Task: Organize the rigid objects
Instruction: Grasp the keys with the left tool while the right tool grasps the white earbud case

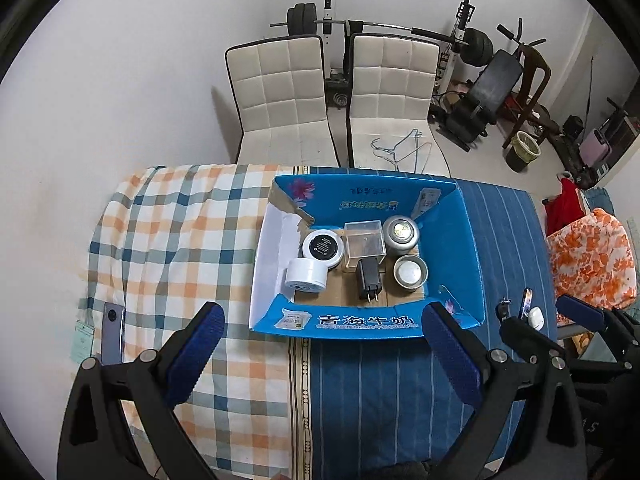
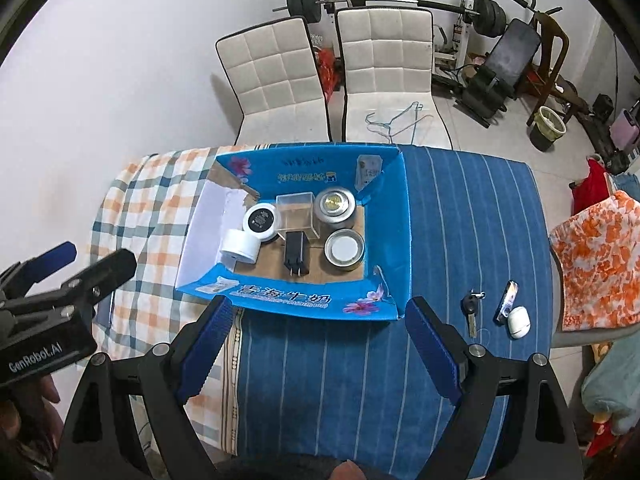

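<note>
Blue cardboard box (image 1: 460, 248), open-topped, on cloth-covered table (image 1: 380, 392). Contents: white tape roll (image 1: 306, 275), black-lidded jar (image 1: 323, 245), clear plastic cube (image 1: 365, 243), black charger plug (image 1: 369, 279), two metal tins (image 1: 401, 233). Outside, right of box: key (image 2: 470, 307), white earbud case (image 2: 519, 322). Left gripper (image 1: 320, 354) and right gripper (image 2: 318, 350): fingers spread wide, empty, above the near table edge.

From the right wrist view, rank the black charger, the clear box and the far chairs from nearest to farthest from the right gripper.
From the right gripper:
1. Black charger, in the blue carton's front half, plug prongs toward the gripper.
2. Clear box, just behind the charger in the carton.
3. Chairs, past the table's far edge, by the wall.
</note>
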`<state>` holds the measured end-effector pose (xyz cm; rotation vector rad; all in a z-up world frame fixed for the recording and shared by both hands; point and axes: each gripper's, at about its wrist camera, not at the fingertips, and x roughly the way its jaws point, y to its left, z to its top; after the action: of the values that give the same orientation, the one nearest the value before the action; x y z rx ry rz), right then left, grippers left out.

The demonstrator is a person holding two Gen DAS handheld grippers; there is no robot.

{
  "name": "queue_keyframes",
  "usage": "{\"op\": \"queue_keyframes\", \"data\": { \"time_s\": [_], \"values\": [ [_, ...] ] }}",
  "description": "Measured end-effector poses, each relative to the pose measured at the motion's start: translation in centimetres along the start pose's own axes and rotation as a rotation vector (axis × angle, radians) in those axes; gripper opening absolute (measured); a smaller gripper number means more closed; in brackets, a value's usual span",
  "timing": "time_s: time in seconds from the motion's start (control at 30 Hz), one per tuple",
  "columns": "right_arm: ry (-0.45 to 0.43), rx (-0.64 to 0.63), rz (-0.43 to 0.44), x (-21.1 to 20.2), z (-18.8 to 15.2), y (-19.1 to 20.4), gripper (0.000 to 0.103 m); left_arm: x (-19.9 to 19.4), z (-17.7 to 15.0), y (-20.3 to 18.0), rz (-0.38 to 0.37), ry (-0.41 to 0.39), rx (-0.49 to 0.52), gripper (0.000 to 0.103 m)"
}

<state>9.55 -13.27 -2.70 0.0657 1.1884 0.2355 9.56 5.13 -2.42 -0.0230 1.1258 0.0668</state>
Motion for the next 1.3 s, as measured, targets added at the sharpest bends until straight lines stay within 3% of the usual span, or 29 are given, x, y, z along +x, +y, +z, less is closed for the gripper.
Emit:
{"op": "queue_keyframes", "data": {
  "time_s": [0.23,0.53,0.67,0.8,0.87,0.97,1.0,1.07,1.2,1.3],
  "values": [
    [0.009,0.131,-0.017,1.1,-0.8,-5.5,0.09,1.2,0.1,-4.6,-0.081,0.025,0.07,0.101],
    [0.052,0.472,-0.249,4.4,-5.9,-23.2,0.09,7.0,-0.6,-21.8,-0.261,0.093,0.321,0.101],
    [0.109,0.559,-0.317,7.9,-8.6,-30.2,0.09,12.4,-1.5,-28.6,-0.313,0.229,0.337,0.101],
    [0.183,0.585,-0.277,12.6,-10.0,-35.3,0.085,18.9,-3.1,-33.2,-0.285,0.333,0.349,0.099],
    [0.203,0.554,-0.277,14.5,-10.3,-36.3,0.084,22.5,-4.0,-34.5,-0.252,0.388,0.331,0.091],
    [0.254,0.478,-0.229,17.5,-9.8,-37.0,0.084,27.3,-5.3,-34.8,-0.229,0.504,0.296,0.06],
    [0.268,0.439,-0.228,18.6,-9.5,-37.0,0.084,28.3,-5.7,-34.9,-0.214,0.521,0.293,0.057],
    [0.292,0.384,-0.228,20.1,-8.9,-36.9,0.084,29.3,-6.4,-35.4,-0.179,0.503,0.317,0.059],
    [0.332,0.331,-0.236,22.5,-8.8,-36.6,0.082,28.3,-7.3,-37.2,-0.142,0.429,0.433,0.033],
    [0.382,0.357,-0.205,24.1,-9.4,-37.0,0.081,28.2,-7.3,-36.5,-0.173,0.436,0.425,0.031]
  ]
}}
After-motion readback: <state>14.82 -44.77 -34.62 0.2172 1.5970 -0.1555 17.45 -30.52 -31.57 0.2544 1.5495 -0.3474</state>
